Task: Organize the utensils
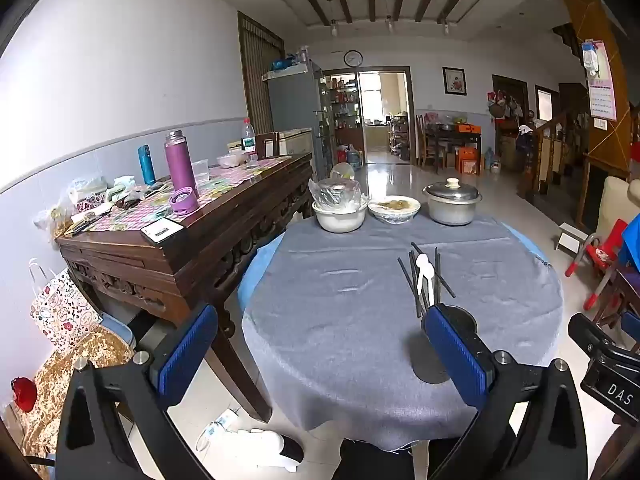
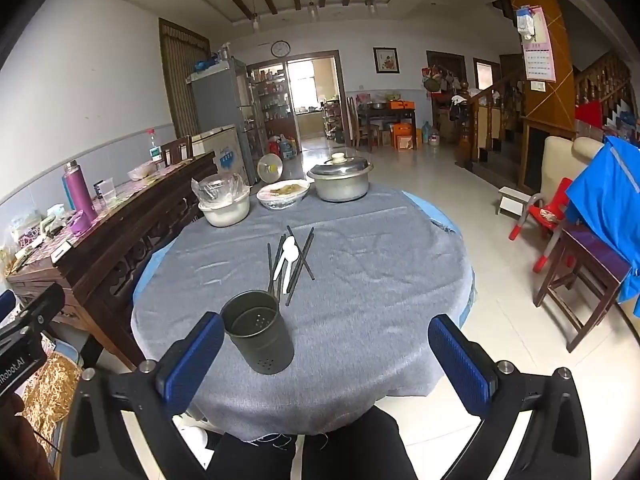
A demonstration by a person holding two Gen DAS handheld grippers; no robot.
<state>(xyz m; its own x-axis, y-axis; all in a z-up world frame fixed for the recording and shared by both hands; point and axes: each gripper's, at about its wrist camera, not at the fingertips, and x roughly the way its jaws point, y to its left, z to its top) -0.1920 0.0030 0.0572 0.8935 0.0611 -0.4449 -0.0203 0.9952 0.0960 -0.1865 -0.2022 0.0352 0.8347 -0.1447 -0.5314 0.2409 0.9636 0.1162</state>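
A dark perforated metal holder (image 2: pixel 258 334) stands upright and empty on the grey cloth of the round table (image 2: pixel 380 280), near its front edge. Behind it lie several black chopsticks (image 2: pixel 301 266) and two white plastic spoons (image 2: pixel 287 258) in a loose pile. My right gripper (image 2: pixel 326 354) hangs open over the table's front edge, its left pad (image 2: pixel 192 360) just left of the holder, nothing between the pads. My left gripper (image 1: pixel 320 350) is open too; its right pad (image 1: pixel 456 350) hides most of the holder (image 1: pixel 460 320). The chopsticks (image 1: pixel 412 280) and spoons (image 1: pixel 424 274) lie beyond.
At the table's far side stand a plastic-covered white bowl (image 2: pixel 225 204), a plate of food (image 2: pixel 283 193) and a lidded metal pot (image 2: pixel 340 180). A dark wooden sideboard (image 1: pixel 192 248) with bottles runs along the left. A wooden stool (image 2: pixel 580 280) and red chair stand right.
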